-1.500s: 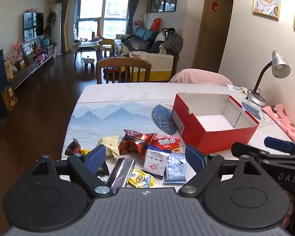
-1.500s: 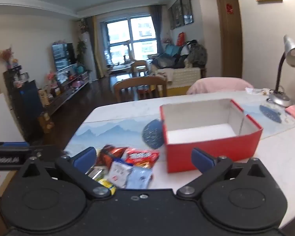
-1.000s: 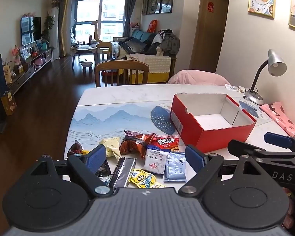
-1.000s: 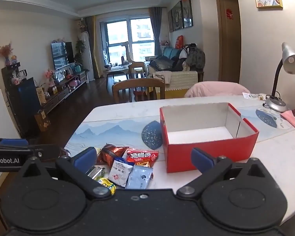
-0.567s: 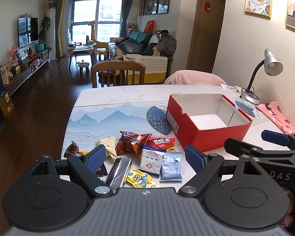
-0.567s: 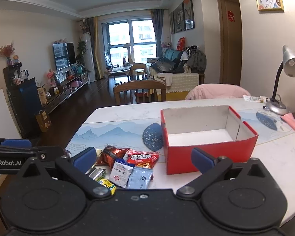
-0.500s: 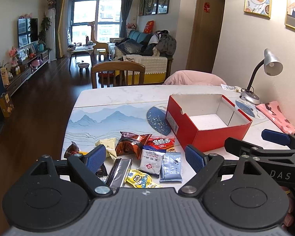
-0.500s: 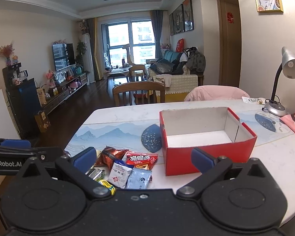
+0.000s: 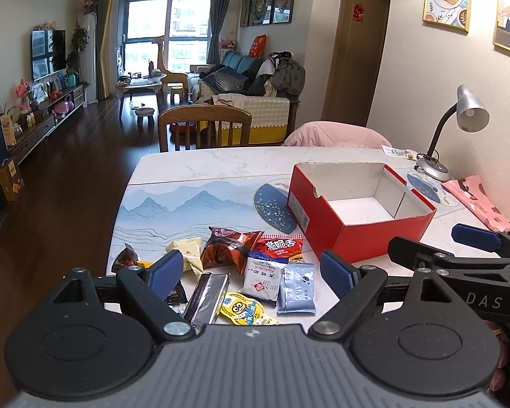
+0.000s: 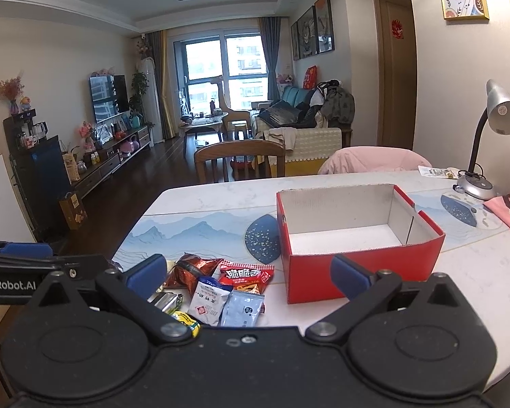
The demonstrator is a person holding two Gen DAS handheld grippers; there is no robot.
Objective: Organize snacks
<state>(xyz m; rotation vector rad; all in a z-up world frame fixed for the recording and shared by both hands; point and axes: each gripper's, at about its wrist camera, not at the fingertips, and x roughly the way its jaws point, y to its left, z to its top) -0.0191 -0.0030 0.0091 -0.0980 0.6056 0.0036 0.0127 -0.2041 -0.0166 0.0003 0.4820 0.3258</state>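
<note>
Left hand-held gripper (image 9: 251,273) level above the near tabletop (image 9: 221,166) edge, jaws spread wide, nothing between them. Right hand-held gripper (image 10: 248,277) level beside it, also wide apart and empty. Snack packets (image 9: 251,272) lie loose on the tabletop just ahead of both. Red box (image 9: 360,210) sits open to the right of the pile, nothing visible inside.

Red box (image 9: 374,238) (white inside), blue-mountain mat (image 9: 187,204)
</note>
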